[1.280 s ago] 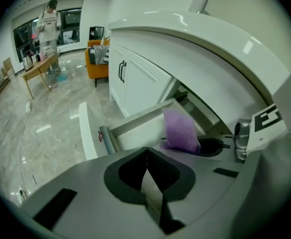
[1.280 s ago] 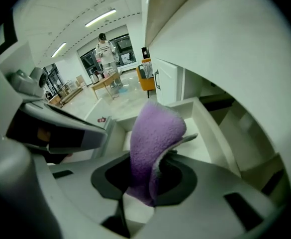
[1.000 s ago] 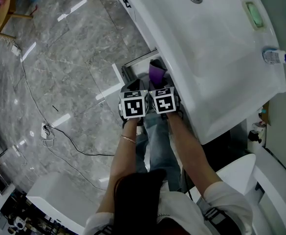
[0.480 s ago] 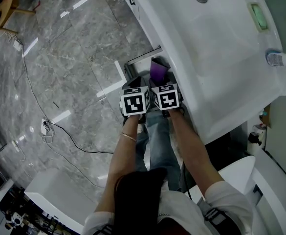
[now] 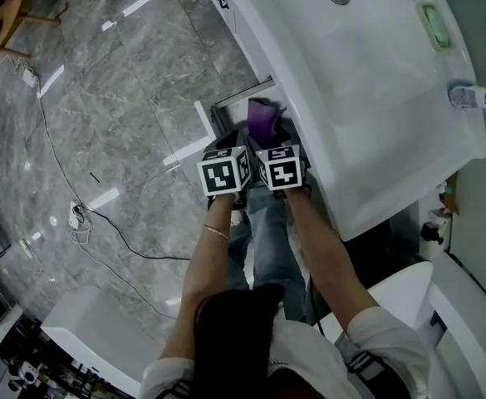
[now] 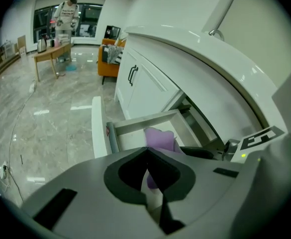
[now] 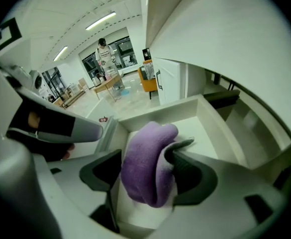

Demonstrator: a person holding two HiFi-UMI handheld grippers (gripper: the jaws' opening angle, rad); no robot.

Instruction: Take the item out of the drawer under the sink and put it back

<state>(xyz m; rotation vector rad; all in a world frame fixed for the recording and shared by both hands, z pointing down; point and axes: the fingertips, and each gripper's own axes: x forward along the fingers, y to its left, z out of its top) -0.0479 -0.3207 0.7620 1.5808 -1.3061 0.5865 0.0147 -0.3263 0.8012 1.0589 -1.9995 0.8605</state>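
Observation:
A purple cloth [image 5: 263, 120] hangs over the open white drawer [image 5: 226, 110] under the sink [image 5: 367, 81]. In the right gripper view the cloth [image 7: 147, 163] stands folded between the jaws of my right gripper [image 7: 145, 156], which are opening; it still leans on the right pad, above the drawer's floor [image 7: 205, 118]. My right gripper [image 5: 273, 142] is at the drawer's near end. Just to its left, my left gripper [image 5: 230, 145] has its jaw tips touching with nothing between them [image 6: 146, 152]. Beyond them lie the cloth [image 6: 160, 137] and the drawer's front wall [image 6: 140, 125].
On the sink's rim are a soap bottle [image 5: 473, 98] and a green soap dish [image 5: 436, 25]. A black cable [image 5: 101, 223] trails over the marble floor. A white toilet [image 5: 409, 298] is at lower right. Far off stand cabinet doors [image 6: 133, 76], a wooden table [image 6: 48, 51] and a person [image 6: 65, 14].
The right gripper's jaws have spread wider around the purple cloth, which now looks looser and fuller. The left gripper has drifted slightly left, away from the right one.

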